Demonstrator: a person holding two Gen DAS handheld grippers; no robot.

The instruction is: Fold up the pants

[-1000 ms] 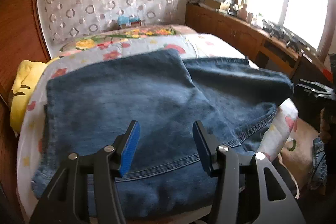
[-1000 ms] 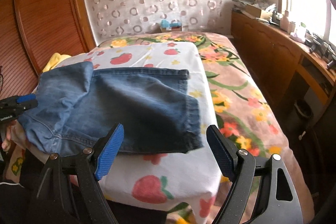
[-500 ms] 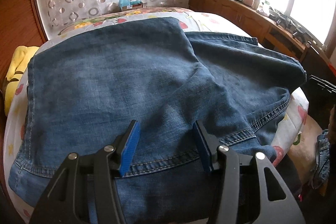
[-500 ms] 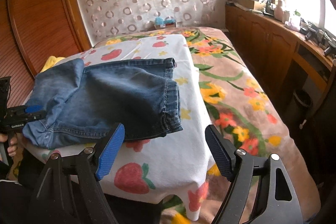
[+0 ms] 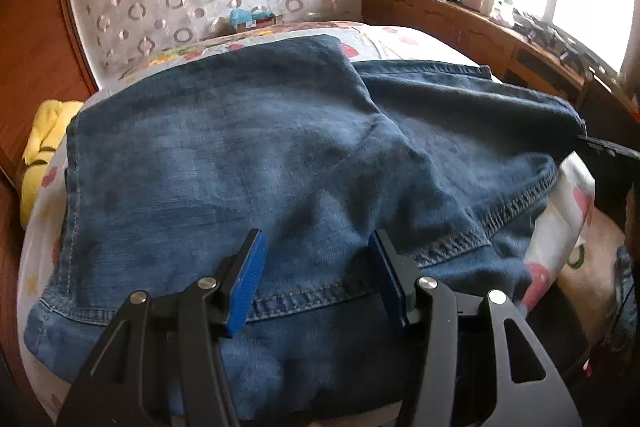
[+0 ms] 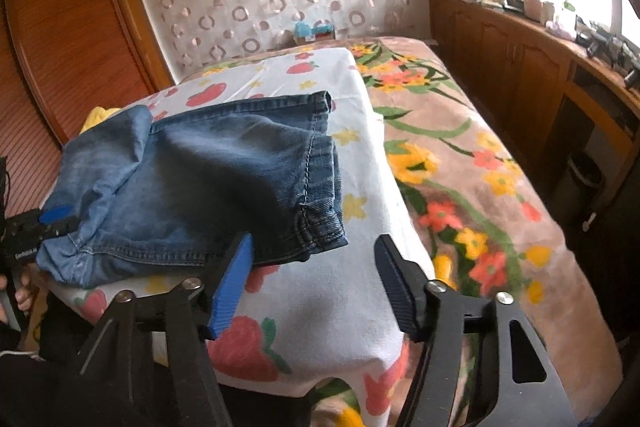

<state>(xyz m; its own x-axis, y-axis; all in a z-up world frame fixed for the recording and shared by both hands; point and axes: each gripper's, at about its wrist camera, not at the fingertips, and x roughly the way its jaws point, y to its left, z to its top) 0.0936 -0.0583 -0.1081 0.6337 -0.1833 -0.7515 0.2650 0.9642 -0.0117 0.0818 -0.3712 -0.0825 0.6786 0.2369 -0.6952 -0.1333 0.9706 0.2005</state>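
Blue denim pants [image 5: 248, 163] lie partly folded on a white strawberry-print cloth over a small table [image 6: 328, 291]. In the left wrist view my left gripper [image 5: 318, 259] is open, its blue pads just above the near hem seam of the pants. In the right wrist view the pants [image 6: 224, 171] lie to the left, with their hem end pointing right. My right gripper [image 6: 314, 267] is open and empty, low at the table's near edge, its left pad close to the pants' near corner. The left gripper [image 6: 52, 217] shows at the far left by the pants' edge.
A bed with a floral blanket [image 6: 460, 155] runs to the right of the table. Wooden cabinets [image 6: 520, 67] with clutter stand under the window. A wooden wardrobe [image 6: 60, 47] is on the left. A yellow cloth [image 5: 40, 143] lies by the table's left side.
My left gripper moved in close over the pants' near hem, then eased back slightly. My right gripper dropped and moved nearer to the pants' hem corner, with its jaws narrowing a little.
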